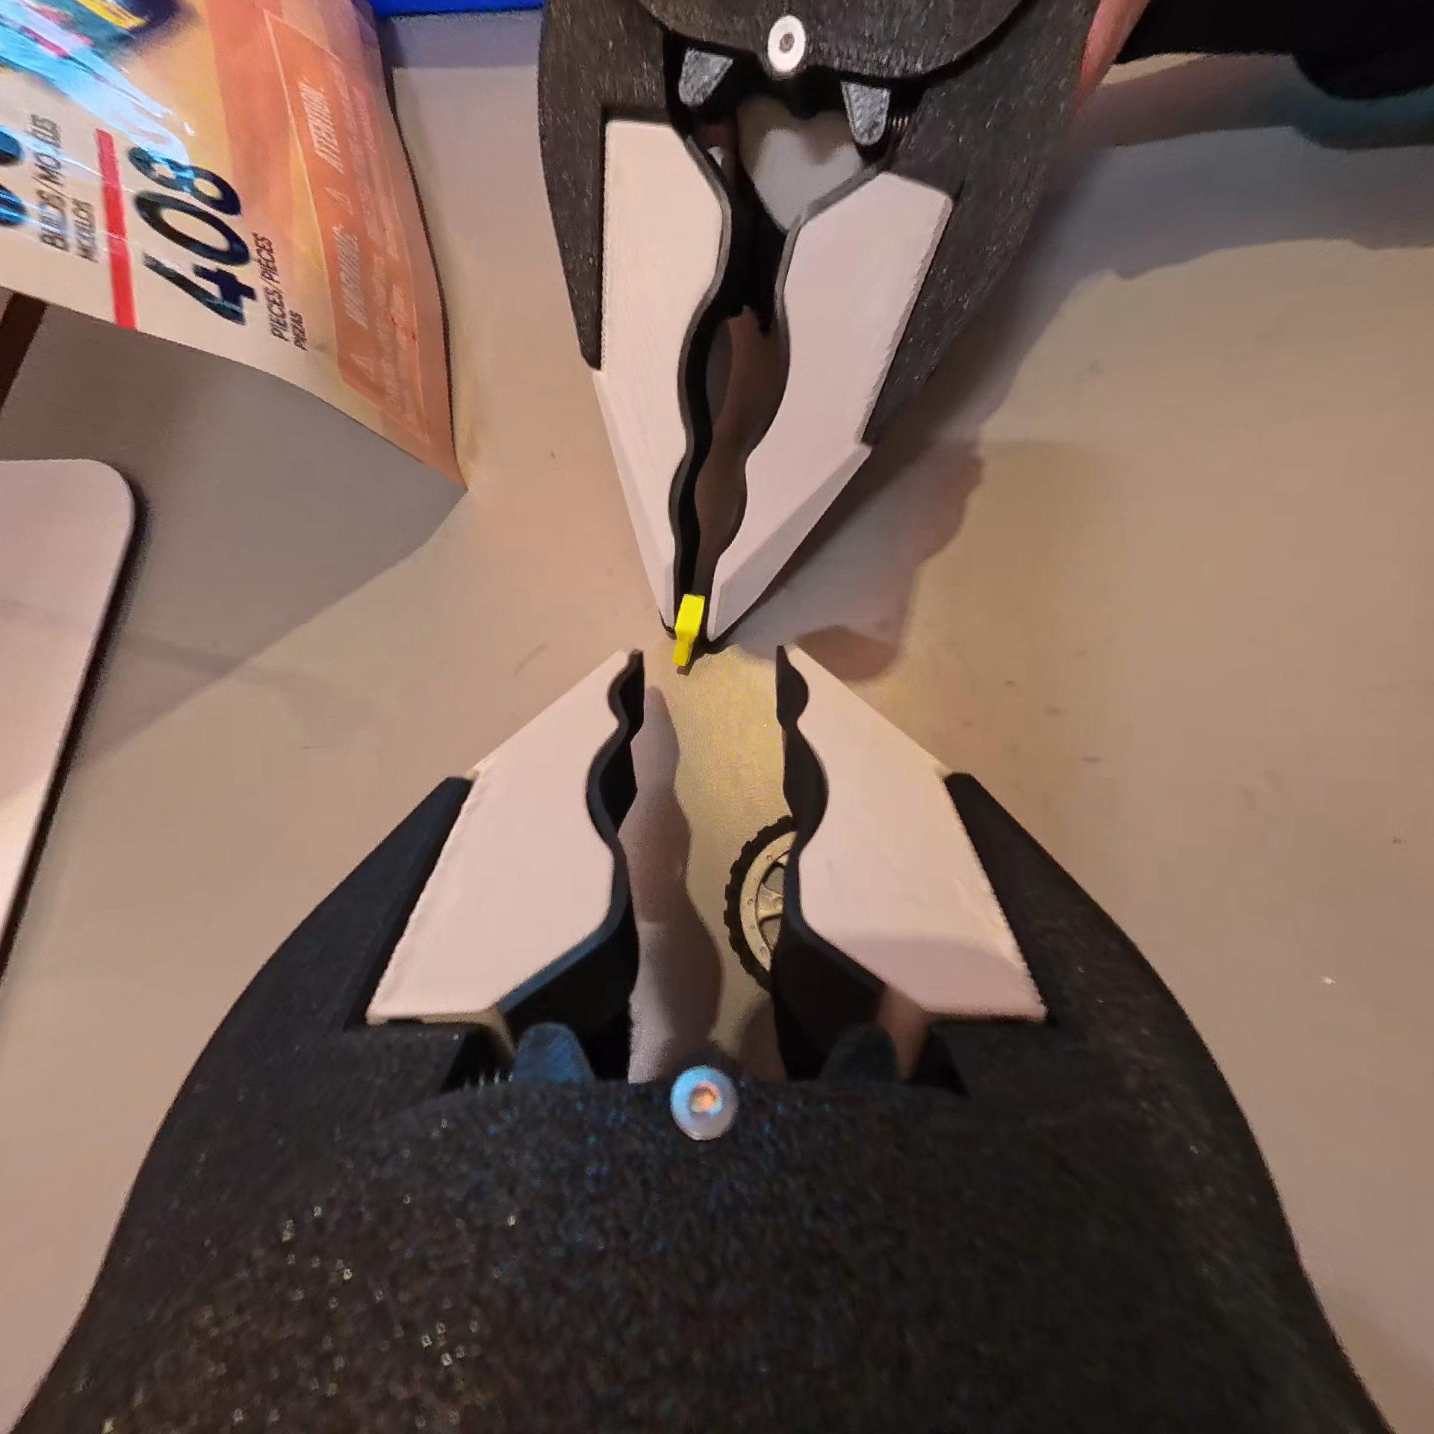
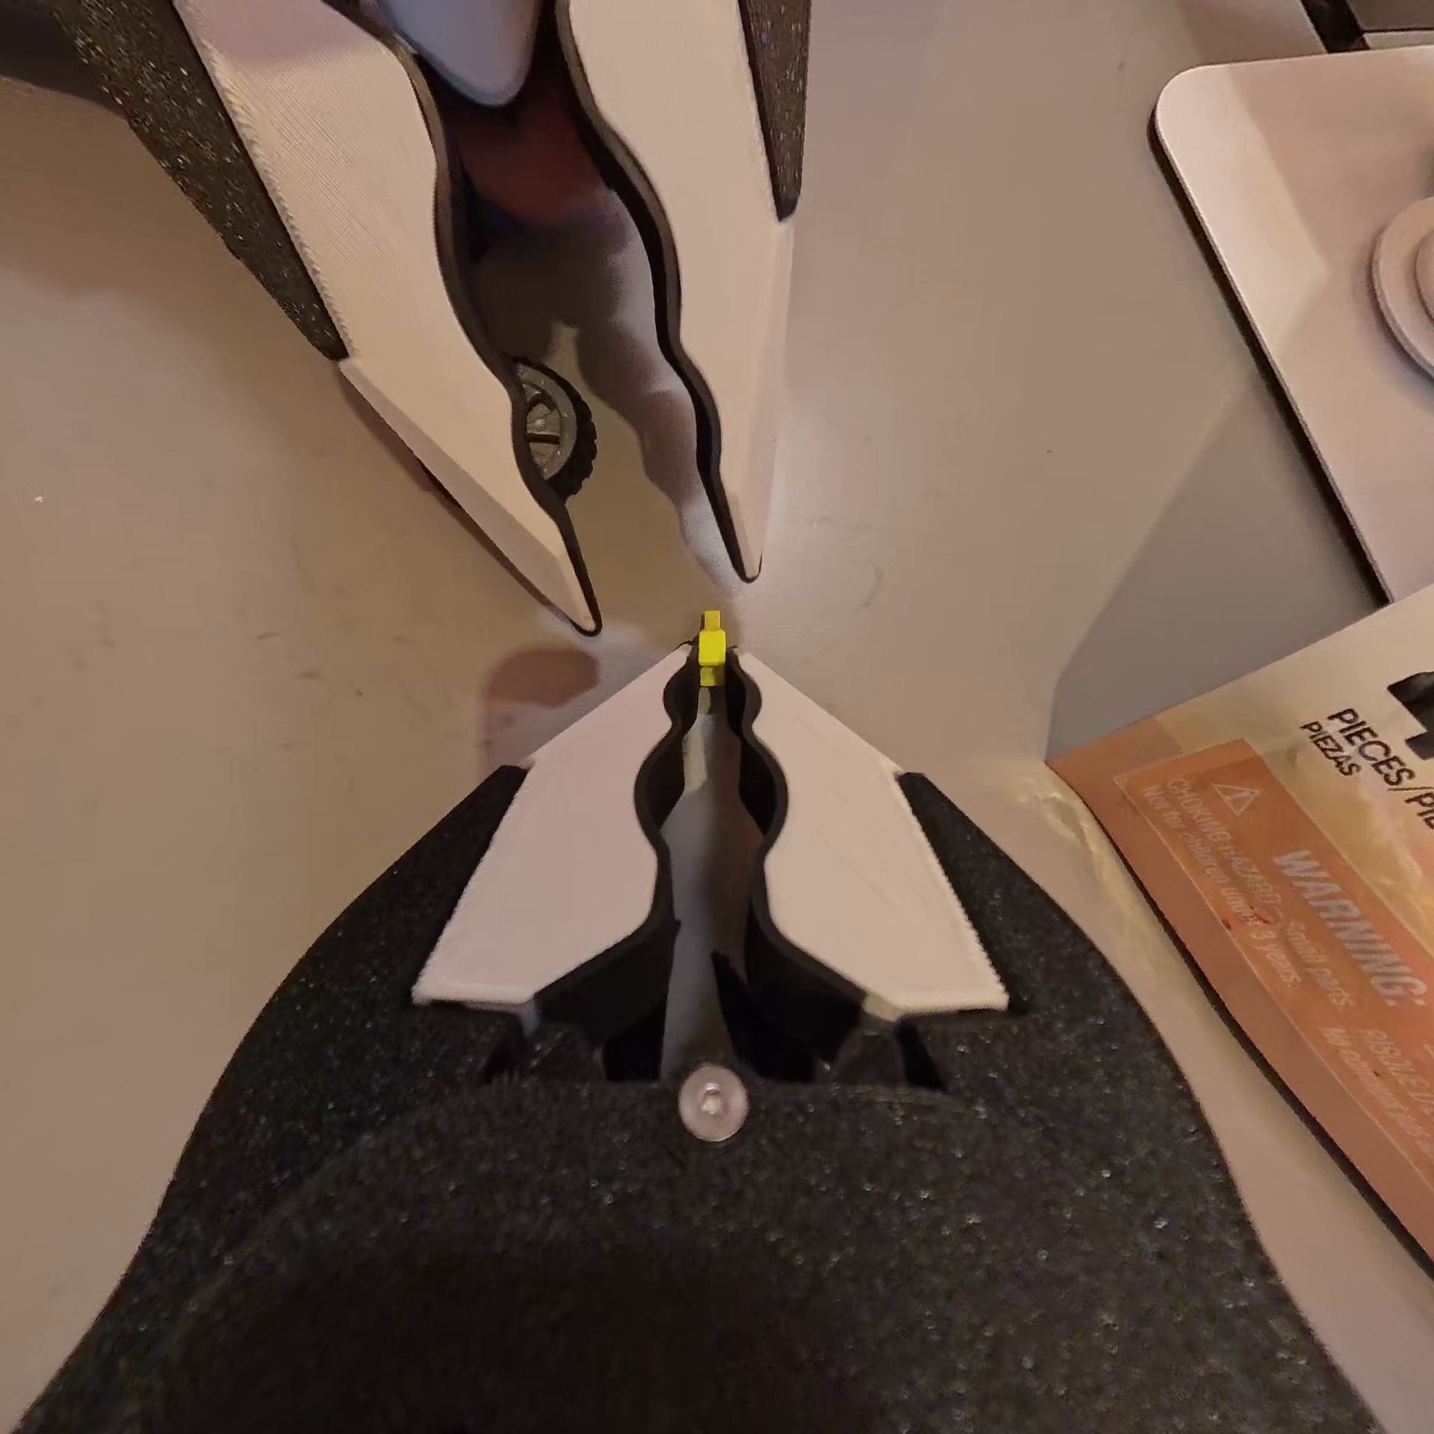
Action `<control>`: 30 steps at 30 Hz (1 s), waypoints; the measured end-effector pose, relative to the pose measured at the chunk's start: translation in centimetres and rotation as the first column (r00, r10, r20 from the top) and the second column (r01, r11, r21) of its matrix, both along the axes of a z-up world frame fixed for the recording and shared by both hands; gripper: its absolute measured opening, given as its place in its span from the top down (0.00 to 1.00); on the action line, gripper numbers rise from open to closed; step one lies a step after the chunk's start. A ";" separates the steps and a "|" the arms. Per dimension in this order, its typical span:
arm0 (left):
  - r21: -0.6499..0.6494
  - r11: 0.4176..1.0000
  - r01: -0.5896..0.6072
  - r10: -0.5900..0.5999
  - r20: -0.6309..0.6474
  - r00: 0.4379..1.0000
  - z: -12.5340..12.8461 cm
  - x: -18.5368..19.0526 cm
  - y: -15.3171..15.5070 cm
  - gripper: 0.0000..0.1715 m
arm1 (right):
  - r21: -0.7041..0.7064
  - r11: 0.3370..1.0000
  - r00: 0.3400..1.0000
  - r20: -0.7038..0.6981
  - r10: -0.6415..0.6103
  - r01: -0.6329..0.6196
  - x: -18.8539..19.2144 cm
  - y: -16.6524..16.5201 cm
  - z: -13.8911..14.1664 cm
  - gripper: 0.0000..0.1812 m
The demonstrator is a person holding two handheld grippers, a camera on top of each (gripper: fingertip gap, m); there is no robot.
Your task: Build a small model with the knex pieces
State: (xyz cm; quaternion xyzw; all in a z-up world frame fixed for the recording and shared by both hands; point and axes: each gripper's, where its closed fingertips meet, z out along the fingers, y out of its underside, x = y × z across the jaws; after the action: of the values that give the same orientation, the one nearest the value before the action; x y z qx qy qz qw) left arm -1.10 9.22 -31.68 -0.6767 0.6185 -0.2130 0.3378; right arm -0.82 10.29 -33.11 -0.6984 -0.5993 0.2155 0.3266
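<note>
Between the right gripper (image 2: 712,659) tips, a small blocky yellow peg (image 2: 710,645).

Yellow peg (image 2: 711,648), black-tyred wheel (image 2: 555,437)

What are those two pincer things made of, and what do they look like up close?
Both look alike. The left gripper and right gripper each have a rough, speckled black body, seemingly 3D-printed, with a silver screw in the middle. Two pale wedge-shaped fingers taper to points, their inner edges lined with wavy black pads. No cables or markings show.
</note>
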 end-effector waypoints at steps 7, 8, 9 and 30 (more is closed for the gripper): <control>-0.007 0.999 -0.038 0.038 -0.010 0.999 -0.3 0.3 -0.1 0.82 | 0.023 1.000 1.000 0.005 -0.003 0.002 0.1 -0.2 0.0 0.97; -0.010 0.999 -0.052 0.052 -0.010 0.999 -0.4 0.3 -0.2 0.82 | 0.026 1.000 1.000 0.005 -0.003 0.003 0.1 -0.2 0.0 0.97; -0.009 0.997 -0.070 0.070 -0.014 0.997 -0.5 0.3 -0.2 0.81 | 0.029 1.000 1.000 0.005 -0.004 0.004 0.1 -0.3 0.0 0.97; 0.422 0.744 -0.518 0.542 0.072 0.837 26.7 -24.3 6.4 0.70 | 0.064 0.998 1.000 0.007 -0.017 0.016 0.3 -0.4 0.0 0.97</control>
State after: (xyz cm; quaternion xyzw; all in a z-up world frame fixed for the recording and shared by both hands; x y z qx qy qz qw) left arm -25.39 15.60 -4.95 -0.7396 0.4409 0.0501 0.5060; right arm -0.54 9.86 -33.10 -0.6933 -0.6013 0.1910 0.3484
